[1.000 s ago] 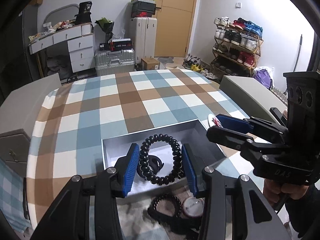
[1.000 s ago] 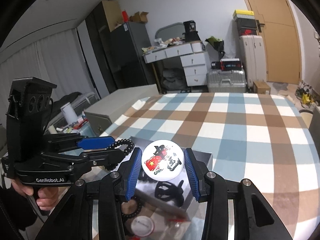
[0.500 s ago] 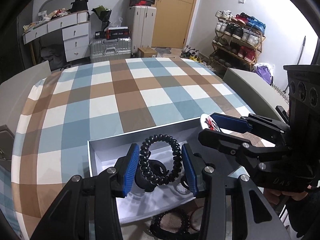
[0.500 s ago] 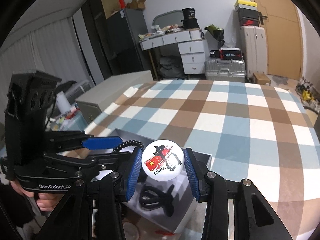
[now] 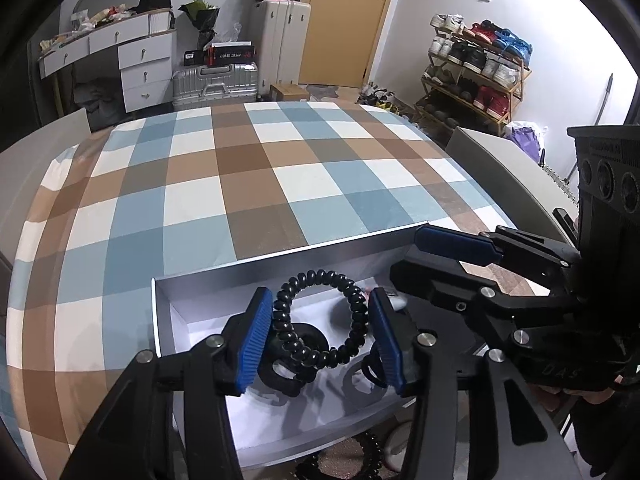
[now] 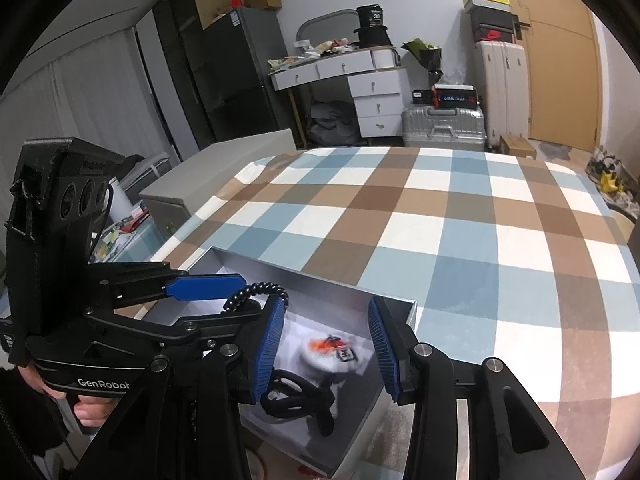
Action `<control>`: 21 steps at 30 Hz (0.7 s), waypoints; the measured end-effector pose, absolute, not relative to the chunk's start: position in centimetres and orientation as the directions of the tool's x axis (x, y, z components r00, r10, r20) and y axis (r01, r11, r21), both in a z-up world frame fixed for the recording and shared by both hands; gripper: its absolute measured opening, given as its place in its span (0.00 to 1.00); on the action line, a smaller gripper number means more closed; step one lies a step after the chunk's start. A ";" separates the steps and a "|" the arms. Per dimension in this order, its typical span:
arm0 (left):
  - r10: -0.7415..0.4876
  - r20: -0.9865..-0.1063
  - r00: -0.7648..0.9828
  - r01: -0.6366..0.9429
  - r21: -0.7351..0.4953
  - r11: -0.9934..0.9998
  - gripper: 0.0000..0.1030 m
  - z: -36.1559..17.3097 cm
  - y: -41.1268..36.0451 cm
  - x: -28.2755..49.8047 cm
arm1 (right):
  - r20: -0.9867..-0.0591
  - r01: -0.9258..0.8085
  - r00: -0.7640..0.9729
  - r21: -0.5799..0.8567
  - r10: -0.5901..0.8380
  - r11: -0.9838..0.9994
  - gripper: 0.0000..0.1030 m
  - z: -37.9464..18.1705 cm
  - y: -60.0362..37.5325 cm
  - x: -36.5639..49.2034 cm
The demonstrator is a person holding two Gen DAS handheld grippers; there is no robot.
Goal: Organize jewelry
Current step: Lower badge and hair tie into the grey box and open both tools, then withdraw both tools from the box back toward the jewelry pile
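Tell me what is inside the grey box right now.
Inside the grey box: a round badge, blurred, on the white lining, and a black hair clip. The left gripper holds a black coil bracelet above it. The gripper fingers cover the near corners.

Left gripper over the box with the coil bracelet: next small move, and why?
Probably open the left gripper and let go. It is shut on the black coil bracelet, held above the open grey box, where a badge and a black hair clip lie. The right gripper is open and empty beside it.
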State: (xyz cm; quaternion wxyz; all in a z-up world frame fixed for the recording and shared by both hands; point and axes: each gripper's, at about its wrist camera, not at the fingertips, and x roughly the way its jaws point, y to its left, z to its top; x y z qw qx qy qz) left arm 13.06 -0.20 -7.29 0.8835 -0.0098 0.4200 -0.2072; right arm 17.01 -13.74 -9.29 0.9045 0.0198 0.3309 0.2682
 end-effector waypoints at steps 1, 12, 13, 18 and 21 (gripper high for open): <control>-0.376 -0.738 0.560 0.356 -0.196 0.914 0.44 -7.3 -0.1 13.0 | -0.585 -0.470 0.639 0.218 0.500 0.856 0.42 -9.2 -13.9 16.9; -0.333 -0.730 0.596 0.318 -0.167 0.933 0.49 -6.1 0.7 11.7 | -0.528 -0.437 0.695 0.230 0.489 0.870 0.52 -7.2 -16.0 14.2; -0.327 -0.728 0.603 0.313 -0.162 0.936 0.50 -5.9 0.8 11.4 | -0.523 -0.435 0.699 0.230 0.487 0.871 0.53 -7.0 -16.1 13.9; -0.307 -0.715 0.628 0.290 -0.151 0.945 0.59 -5.3 1.3 10.2 | -0.499 -0.438 0.716 0.224 0.488 0.871 0.61 -6.0 -16.3 12.1; -0.299 -0.706 0.642 0.281 -0.146 0.948 0.59 -4.8 1.4 9.3 | -0.480 -0.446 0.726 0.219 0.493 0.868 0.69 -5.5 -16.3 10.7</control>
